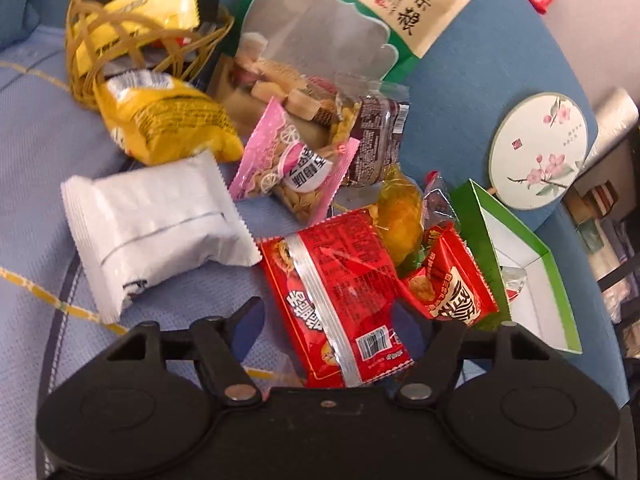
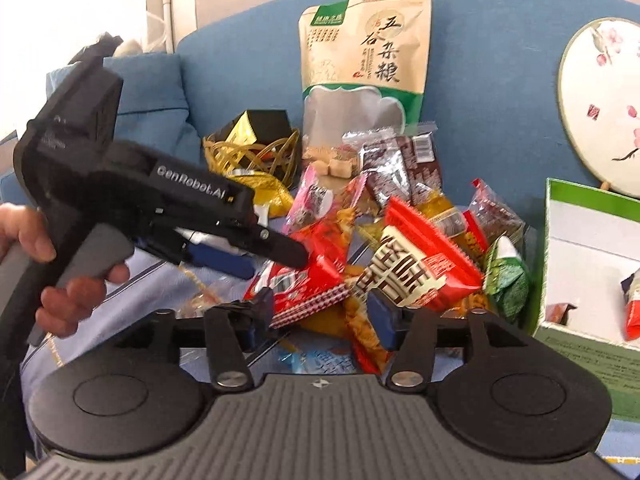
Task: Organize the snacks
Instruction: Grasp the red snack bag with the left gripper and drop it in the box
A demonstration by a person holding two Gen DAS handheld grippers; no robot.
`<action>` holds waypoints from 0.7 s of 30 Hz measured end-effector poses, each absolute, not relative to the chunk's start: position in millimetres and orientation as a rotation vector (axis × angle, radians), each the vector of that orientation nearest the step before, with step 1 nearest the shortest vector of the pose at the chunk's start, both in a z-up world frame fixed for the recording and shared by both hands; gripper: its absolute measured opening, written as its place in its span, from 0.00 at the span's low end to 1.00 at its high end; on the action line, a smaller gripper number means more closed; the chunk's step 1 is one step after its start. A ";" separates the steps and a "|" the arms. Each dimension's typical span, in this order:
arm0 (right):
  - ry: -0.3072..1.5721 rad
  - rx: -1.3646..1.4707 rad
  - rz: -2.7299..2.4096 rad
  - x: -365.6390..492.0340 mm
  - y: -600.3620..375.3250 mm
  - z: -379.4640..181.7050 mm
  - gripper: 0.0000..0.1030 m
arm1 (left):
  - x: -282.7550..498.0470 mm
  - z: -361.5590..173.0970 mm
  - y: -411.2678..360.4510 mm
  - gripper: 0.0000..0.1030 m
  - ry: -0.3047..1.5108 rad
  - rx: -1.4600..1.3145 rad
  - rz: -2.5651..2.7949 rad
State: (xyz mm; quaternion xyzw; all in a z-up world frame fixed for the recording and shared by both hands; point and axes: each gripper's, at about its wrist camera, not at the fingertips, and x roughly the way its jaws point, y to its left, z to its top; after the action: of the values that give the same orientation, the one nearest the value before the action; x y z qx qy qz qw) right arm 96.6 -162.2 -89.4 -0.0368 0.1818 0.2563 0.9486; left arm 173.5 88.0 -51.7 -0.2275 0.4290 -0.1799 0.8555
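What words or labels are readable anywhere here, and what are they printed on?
"GenRobot.AI": side of the left hand-held gripper.
"五谷杂粮": tall beige and green pouch.
"怪味": red snack packet.
Barcode digits and fine print on the red packet: too small to read.
Red seal on the round fan: blurred.

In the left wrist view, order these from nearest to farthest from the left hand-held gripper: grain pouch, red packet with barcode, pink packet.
1. Red packet with barcode, between the left hand-held gripper fingers.
2. Pink packet, mid-pile.
3. Grain pouch, top, on the backrest.
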 end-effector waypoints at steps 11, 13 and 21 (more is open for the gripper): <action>0.286 -0.250 0.547 114.5 -140.5 -92.4 0.92 | 175.9 -61.4 90.8 0.78 0.924 -0.570 -0.377; 0.284 -0.303 0.538 110.7 -137.2 -92.6 0.92 | 170.9 -58.8 87.0 0.64 0.912 -0.550 -0.372; 0.442 -0.279 0.649 97.2 -147.4 -85.9 0.84 | 150.2 -43.7 92.1 0.45 0.909 -0.464 -0.424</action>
State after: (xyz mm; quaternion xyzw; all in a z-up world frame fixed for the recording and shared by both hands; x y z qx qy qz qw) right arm 97.2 -147.4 -85.9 -0.1355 0.2149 0.3154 0.9143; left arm 150.2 92.1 -43.7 -0.2201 0.4318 -0.2011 0.8512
